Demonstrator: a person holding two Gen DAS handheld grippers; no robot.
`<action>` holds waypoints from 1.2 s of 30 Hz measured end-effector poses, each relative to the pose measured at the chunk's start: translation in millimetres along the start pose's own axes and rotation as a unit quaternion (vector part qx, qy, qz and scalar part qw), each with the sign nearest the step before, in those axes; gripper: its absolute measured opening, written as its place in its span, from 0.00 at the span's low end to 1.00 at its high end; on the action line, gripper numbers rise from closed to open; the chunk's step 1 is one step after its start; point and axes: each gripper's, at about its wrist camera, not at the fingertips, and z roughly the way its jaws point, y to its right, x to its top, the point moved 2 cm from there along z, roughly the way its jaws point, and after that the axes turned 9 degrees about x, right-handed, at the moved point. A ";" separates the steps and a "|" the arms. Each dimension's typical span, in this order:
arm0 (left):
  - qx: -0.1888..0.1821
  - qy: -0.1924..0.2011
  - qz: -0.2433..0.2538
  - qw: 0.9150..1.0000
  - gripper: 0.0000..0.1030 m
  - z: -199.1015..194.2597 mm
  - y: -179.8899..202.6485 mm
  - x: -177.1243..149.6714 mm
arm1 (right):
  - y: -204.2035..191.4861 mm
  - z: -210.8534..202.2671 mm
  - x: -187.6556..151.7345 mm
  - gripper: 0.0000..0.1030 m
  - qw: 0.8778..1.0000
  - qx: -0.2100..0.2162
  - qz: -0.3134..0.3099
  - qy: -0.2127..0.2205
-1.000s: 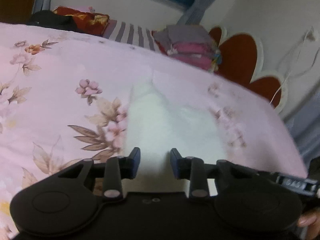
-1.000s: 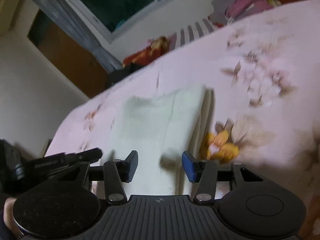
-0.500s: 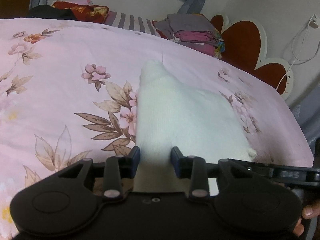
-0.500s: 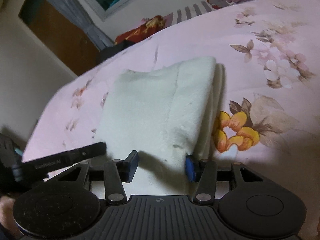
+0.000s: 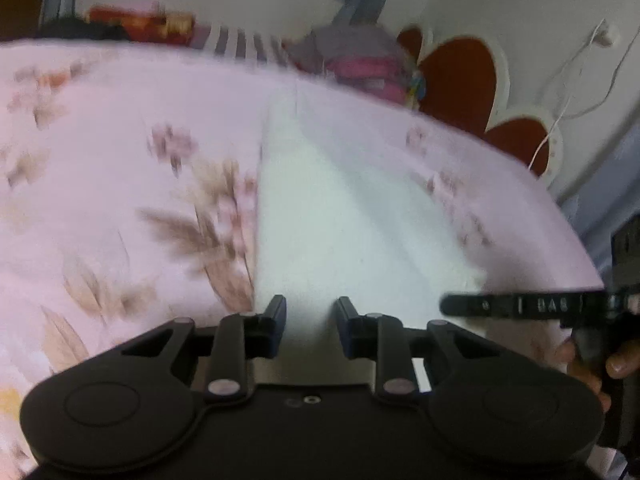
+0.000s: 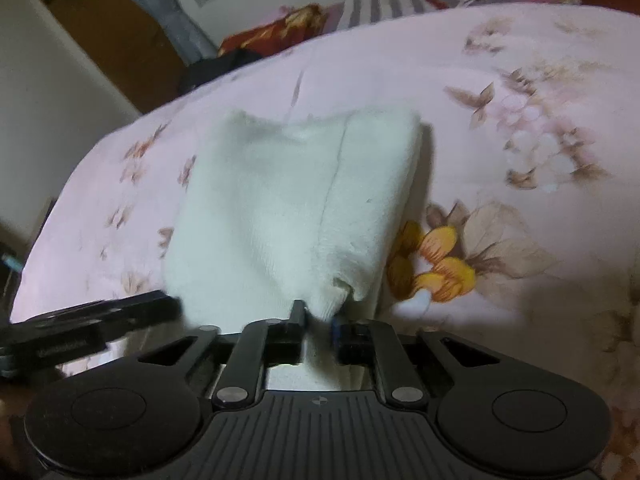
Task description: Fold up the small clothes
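A small white knitted garment (image 6: 288,208) lies folded on the pink flowered bedsheet (image 6: 520,80). My right gripper (image 6: 318,318) is shut on the garment's near edge, which bunches between the fingers. In the left wrist view the same white garment (image 5: 344,216) stretches away from my left gripper (image 5: 311,318), whose fingers stand apart over its near edge with cloth between them; the view is blurred. The right gripper's finger (image 5: 520,305) shows at the right of that view.
A pile of folded clothes (image 5: 360,60) and a striped cloth (image 5: 240,42) lie at the bed's far edge. A red and white headboard (image 5: 472,92) with a white cable stands at the right. A window and a dark door are behind.
My right gripper has closed on the garment's near edge, having been open before. My left gripper has stayed over the near edge, fingers still apart, and is now moving.
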 end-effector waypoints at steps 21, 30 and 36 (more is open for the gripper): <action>-0.021 0.020 0.103 0.994 0.30 64.2 6.9 69.4 | 2.8 37.6 62.3 0.17 0.993 -0.079 -0.059 0.065; -0.015 -0.019 0.094 0.995 0.36 101.3 13.1 83.3 | -6.1 77.7 83.8 0.17 0.989 -0.112 -0.079 0.048; -0.049 0.017 0.103 0.993 0.32 48.6 7.1 51.1 | -28.5 28.5 58.2 0.17 0.993 -0.061 -0.076 0.072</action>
